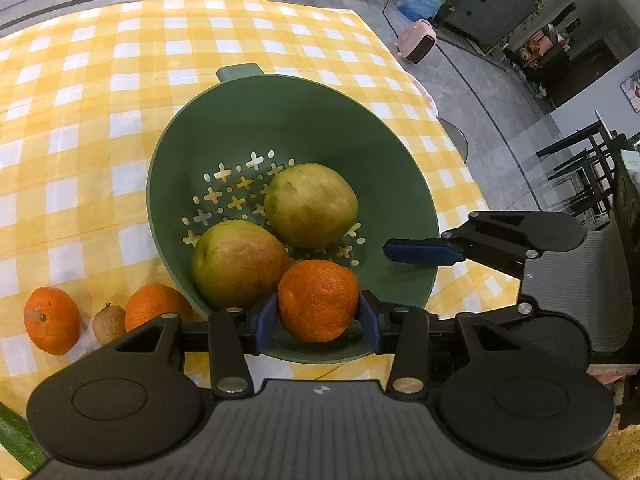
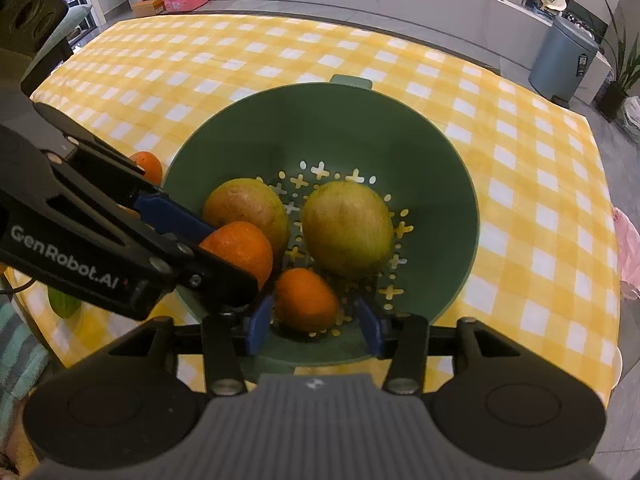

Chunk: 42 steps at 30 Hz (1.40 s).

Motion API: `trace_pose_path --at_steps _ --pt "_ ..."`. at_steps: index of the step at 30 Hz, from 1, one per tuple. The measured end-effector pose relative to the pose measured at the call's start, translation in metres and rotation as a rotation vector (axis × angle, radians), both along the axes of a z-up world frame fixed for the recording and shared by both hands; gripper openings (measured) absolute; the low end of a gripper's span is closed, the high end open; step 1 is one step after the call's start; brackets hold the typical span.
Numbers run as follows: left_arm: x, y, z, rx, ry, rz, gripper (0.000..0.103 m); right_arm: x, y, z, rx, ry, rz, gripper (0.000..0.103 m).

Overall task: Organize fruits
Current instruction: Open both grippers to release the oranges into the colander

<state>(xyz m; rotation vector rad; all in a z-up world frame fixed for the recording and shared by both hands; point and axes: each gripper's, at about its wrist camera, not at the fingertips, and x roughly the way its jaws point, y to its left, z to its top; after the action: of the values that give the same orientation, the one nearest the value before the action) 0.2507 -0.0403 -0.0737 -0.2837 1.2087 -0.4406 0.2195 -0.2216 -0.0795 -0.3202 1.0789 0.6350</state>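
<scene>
A green colander (image 1: 280, 120) stands on the yellow checked tablecloth and holds two green-yellow mangoes (image 1: 310, 204) (image 1: 238, 262). My left gripper (image 1: 318, 316) is shut on an orange (image 1: 318, 300) and holds it over the colander's near rim. In the right wrist view the colander (image 2: 332, 128) holds both mangoes (image 2: 346, 228) (image 2: 246, 208) and a second orange (image 2: 306, 300) that lies on its floor. My right gripper (image 2: 314, 322) is open around that orange, with a gap on each side. The left gripper's orange (image 2: 240, 250) also shows there.
On the cloth left of the colander lie two oranges (image 1: 52, 320) (image 1: 154, 306) and a small brown fruit (image 1: 108, 322). A green fruit (image 2: 62, 304) lies at the table's near left edge. The table's edge runs along the right, with floor beyond.
</scene>
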Motion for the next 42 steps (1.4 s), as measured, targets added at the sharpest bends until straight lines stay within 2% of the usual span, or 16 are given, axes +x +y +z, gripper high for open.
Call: trace_pose_path --at_steps 7,11,14,20,24,29,34,42 --pt "-0.005 0.0 0.006 0.024 -0.019 -0.007 0.056 -0.009 -0.003 0.007 0.011 -0.03 -0.021 0.051" --pt "-0.009 0.004 0.013 0.006 -0.032 0.003 0.065 -0.014 -0.004 0.012 0.014 -0.046 -0.034 0.054" --pt "-0.012 0.008 0.018 -0.006 -0.038 0.012 0.065 -0.017 -0.005 0.015 0.033 -0.047 -0.044 0.059" --pt "-0.024 0.011 0.032 0.023 -0.084 0.024 0.065 -0.022 -0.007 0.018 0.066 -0.041 -0.079 0.059" --pt "-0.031 0.018 0.045 0.083 -0.141 0.054 0.065 -0.022 -0.011 0.022 0.155 0.003 -0.121 0.052" --pt "-0.04 0.028 0.059 0.174 -0.203 0.079 0.065 -0.02 -0.013 0.022 0.31 0.081 -0.204 0.051" --pt "-0.054 0.035 0.065 0.256 -0.24 0.077 0.065 -0.021 0.0 0.01 0.291 0.081 -0.264 0.032" --pt "-0.079 0.046 0.069 0.399 -0.298 0.026 0.065 -0.03 0.002 0.012 0.268 0.031 -0.301 0.036"
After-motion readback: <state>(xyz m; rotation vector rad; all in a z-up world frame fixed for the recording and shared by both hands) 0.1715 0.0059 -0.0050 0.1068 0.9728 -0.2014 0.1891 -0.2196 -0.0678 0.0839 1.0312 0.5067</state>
